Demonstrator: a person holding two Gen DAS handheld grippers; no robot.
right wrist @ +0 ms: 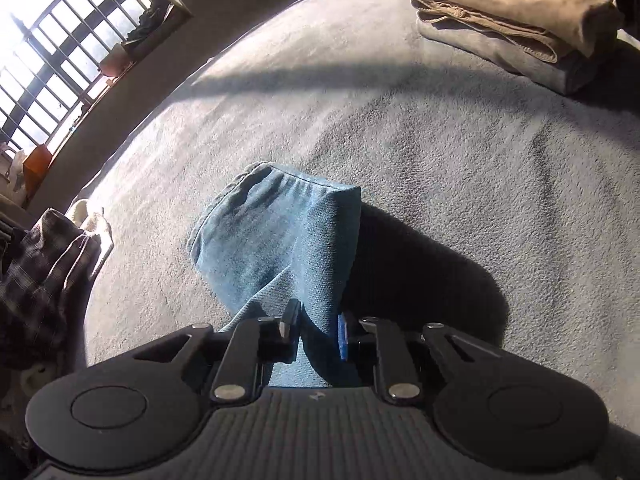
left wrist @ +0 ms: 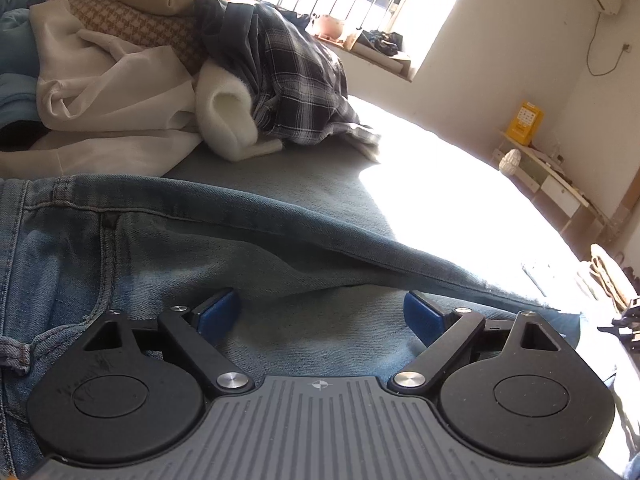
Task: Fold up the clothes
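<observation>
Clenched on a bunched jeans leg (right wrist: 276,240), the right gripper (right wrist: 318,330) pinches faded blue denim between its pads, the hemmed cuff hanging beyond onto the nubby grey-blue bedspread (right wrist: 440,168). Left gripper (left wrist: 322,312) is spread wide and released, blue pads (left wrist: 218,314) resting low over the jeans (left wrist: 160,248) near the stitched pocket, a thick fold ridge just beyond. Farther left lies a heap: plaid shirt (left wrist: 296,80), cream cloth (left wrist: 112,96). Far right sits a folded tan stack (right wrist: 512,20).
</observation>
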